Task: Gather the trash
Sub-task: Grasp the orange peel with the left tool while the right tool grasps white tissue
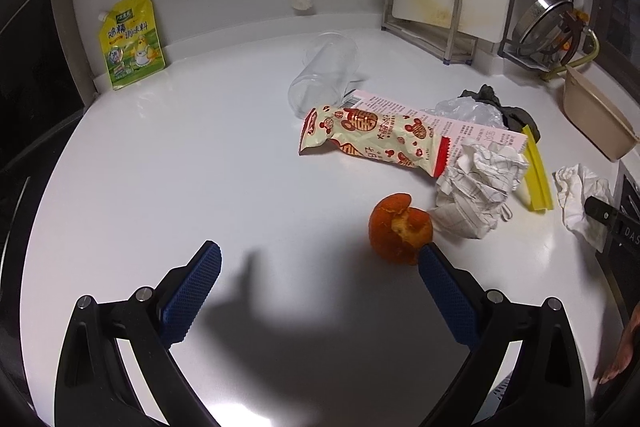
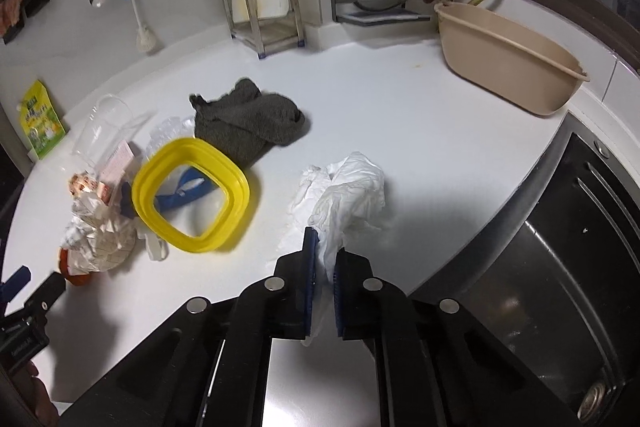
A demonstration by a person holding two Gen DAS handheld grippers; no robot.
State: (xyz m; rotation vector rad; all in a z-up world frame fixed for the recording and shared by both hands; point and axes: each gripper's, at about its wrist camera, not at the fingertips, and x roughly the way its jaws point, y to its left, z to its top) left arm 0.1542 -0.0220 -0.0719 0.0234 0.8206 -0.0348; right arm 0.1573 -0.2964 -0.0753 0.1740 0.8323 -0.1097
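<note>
Left wrist view: the left hand-held gripper (image 1: 320,279) hangs over the white tabletop (image 1: 180,167) with its blue pads spread wide and nothing between them. Just past its right pad sits a bitten orange bun (image 1: 400,233), touching or nearly touching the pad tip. Beyond it lies the trash heap: a crumpled checked paper (image 1: 476,187), a red-printed wrapper (image 1: 372,139), a pink box (image 1: 440,123) under it and a clear cup (image 1: 324,73) on its side. A white tissue (image 1: 580,191) lies off to the right, with the tip of the other gripper on it.

Right wrist view: the right hand-held gripper (image 2: 326,267) is pressed together and pinching the near edge of that tissue (image 2: 348,191), which bunches up ahead of the pads and rests on the tabletop (image 2: 400,99) near the sink (image 2: 560,267). To the left lie a yellow ring (image 2: 192,195), a grey cloth (image 2: 248,119) and the paper heap (image 2: 96,227). A beige tub (image 2: 508,67) stands at the back right.

So the step in hand looks like the pick of the tissue, grip just made. Next it wants a lift clear of the tabletop and a carry to a bin, and no bin shows in either view; the tub is the only open vessel in sight. The pinch is on a thin edge, so the tissue could slip or tear. The left gripper seems lined up for the bun.
</note>
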